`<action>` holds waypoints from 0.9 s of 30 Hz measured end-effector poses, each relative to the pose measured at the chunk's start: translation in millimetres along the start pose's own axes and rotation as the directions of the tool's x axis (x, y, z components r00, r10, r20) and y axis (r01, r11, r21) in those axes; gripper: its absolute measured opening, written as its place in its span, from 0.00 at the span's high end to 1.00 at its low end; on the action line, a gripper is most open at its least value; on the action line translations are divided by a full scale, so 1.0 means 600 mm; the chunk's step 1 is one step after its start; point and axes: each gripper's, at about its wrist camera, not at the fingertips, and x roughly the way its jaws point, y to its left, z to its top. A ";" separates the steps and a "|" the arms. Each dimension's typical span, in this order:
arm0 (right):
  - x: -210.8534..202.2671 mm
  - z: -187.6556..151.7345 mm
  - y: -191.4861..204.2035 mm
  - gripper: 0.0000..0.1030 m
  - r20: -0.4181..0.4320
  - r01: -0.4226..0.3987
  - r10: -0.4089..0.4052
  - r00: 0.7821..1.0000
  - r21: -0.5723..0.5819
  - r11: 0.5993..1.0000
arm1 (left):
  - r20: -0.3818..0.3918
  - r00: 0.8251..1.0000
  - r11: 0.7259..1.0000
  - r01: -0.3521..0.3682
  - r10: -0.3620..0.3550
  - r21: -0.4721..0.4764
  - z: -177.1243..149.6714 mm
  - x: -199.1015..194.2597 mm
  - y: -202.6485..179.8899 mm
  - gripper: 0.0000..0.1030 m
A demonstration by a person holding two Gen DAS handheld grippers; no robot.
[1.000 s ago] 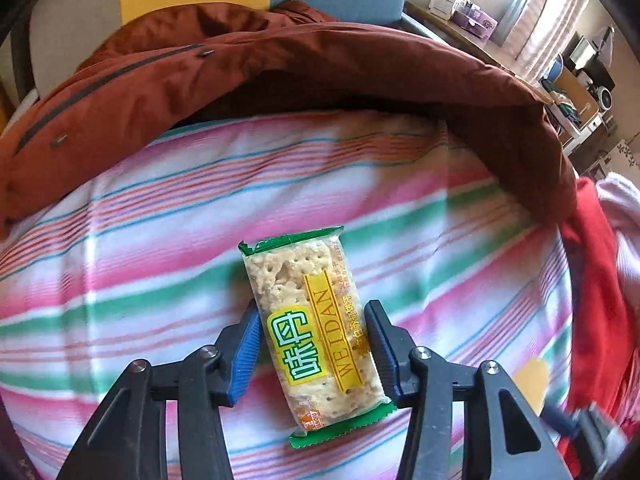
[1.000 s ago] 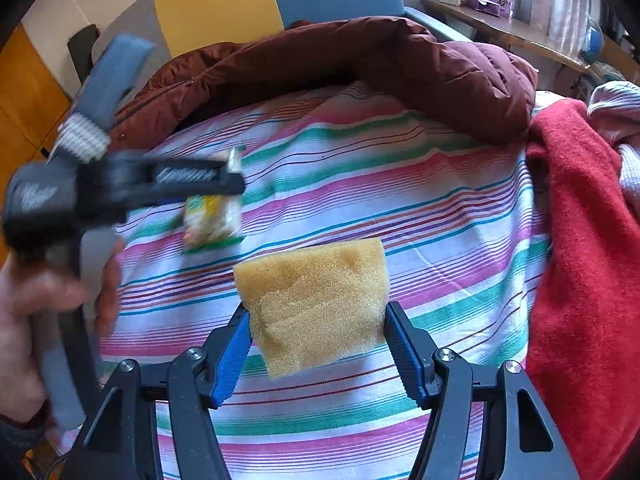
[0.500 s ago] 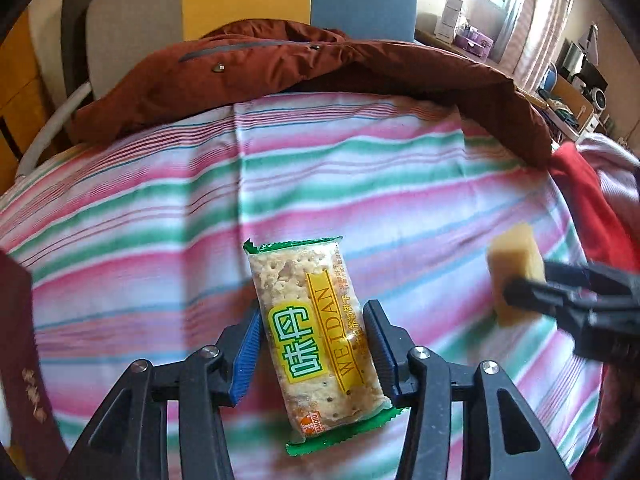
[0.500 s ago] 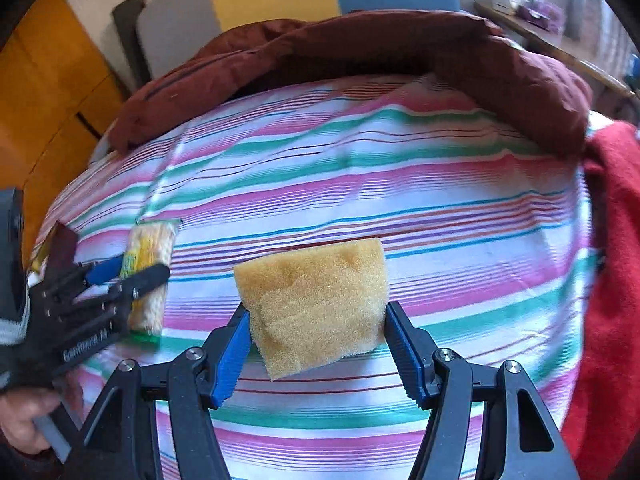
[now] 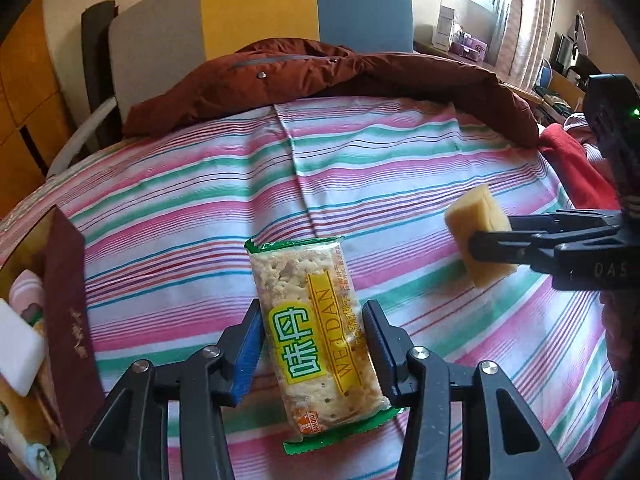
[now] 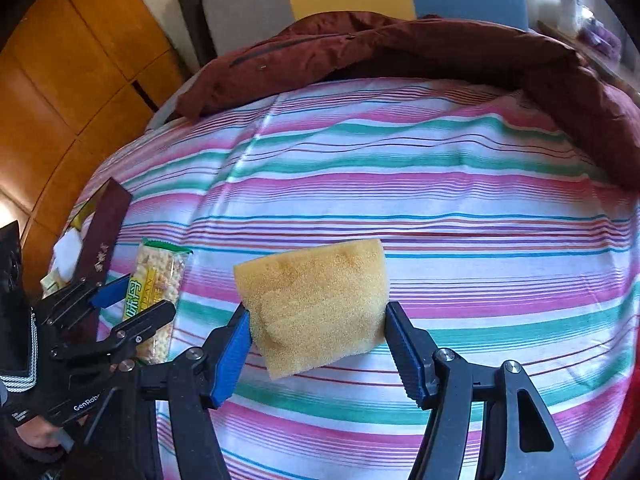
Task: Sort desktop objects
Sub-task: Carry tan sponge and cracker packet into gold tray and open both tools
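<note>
Left tool clamped a cracker packet, right tool clamped a sponge, both unsorted, with the box near.

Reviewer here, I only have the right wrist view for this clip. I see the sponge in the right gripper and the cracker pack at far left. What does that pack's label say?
Observer: The left wrist view shows the cracker pack face on: a yellow band reading WEIDAN, green sealed ends, held between the left gripper pads.
Operator: What is behind that dark red flap?
Observer: The dark red box holds items already: a white block and other small packets.
Operator: Anything to the right of the sponge that I miss?
Observer: Yes, past the sponge in the right gripper a red cloth lies at the bed's edge, with a cluttered desk beyond.
</note>
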 end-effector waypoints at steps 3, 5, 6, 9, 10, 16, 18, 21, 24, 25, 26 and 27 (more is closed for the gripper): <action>0.009 -0.005 0.024 0.36 -0.011 -0.012 0.011 1.000 -0.042 0.999 | 0.012 1.000 1.000 -0.011 0.011 0.001 -0.006 -0.012 0.007 0.53; 0.013 -0.009 0.038 0.36 -0.018 -0.007 0.006 1.000 -0.063 0.998 | 0.021 1.000 1.000 -0.012 0.012 -0.006 -0.009 -0.022 0.014 0.53; 0.017 -0.008 0.045 0.36 -0.020 -0.006 0.004 1.000 -0.071 0.997 | 0.027 1.000 1.000 -0.013 0.013 -0.010 -0.010 -0.027 0.018 0.53; 0.016 -0.009 0.052 0.36 -0.025 -0.009 0.006 1.000 -0.087 0.996 | 0.046 0.999 1.000 -0.020 0.020 -0.015 -0.013 -0.043 0.026 0.53; 0.016 -0.011 0.055 0.36 -0.026 -0.009 0.006 1.000 -0.093 0.996 | 0.053 0.998 1.000 -0.023 0.024 -0.018 -0.014 -0.050 0.030 0.53; 0.021 -0.014 0.070 0.36 -0.028 -0.011 0.008 1.000 -0.110 0.994 | 0.098 0.995 0.999 -0.033 0.036 -0.033 -0.016 -0.088 0.048 0.53; 0.024 -0.017 0.075 0.36 -0.028 -0.003 -0.001 1.000 -0.120 0.993 | 0.113 0.993 0.999 -0.035 0.039 -0.038 -0.017 -0.103 0.055 0.53; 0.028 -0.017 0.081 0.36 -0.026 0.013 -0.016 1.000 -0.125 0.992 | 0.129 0.991 0.998 -0.037 0.042 -0.044 -0.018 -0.122 0.066 0.53; 0.030 -0.016 0.087 0.37 -0.026 0.033 -0.036 0.999 -0.127 0.991 | 0.147 0.988 0.997 -0.041 0.049 -0.059 -0.021 -0.142 0.081 0.53; 0.031 -0.015 0.089 0.37 -0.024 0.042 -0.045 0.999 -0.124 0.991 | 0.151 0.987 0.997 -0.041 0.051 -0.067 -0.023 -0.148 0.087 0.53; 0.031 -0.014 0.091 0.38 -0.023 0.052 -0.055 0.998 -0.122 0.991 | 0.156 0.986 0.996 -0.042 0.053 -0.074 -0.025 -0.154 0.093 0.53; 0.030 -0.013 0.094 0.38 -0.022 0.056 -0.059 0.998 -0.118 0.991 | 0.161 0.985 0.996 -0.043 0.056 -0.081 -0.027 -0.160 0.099 0.53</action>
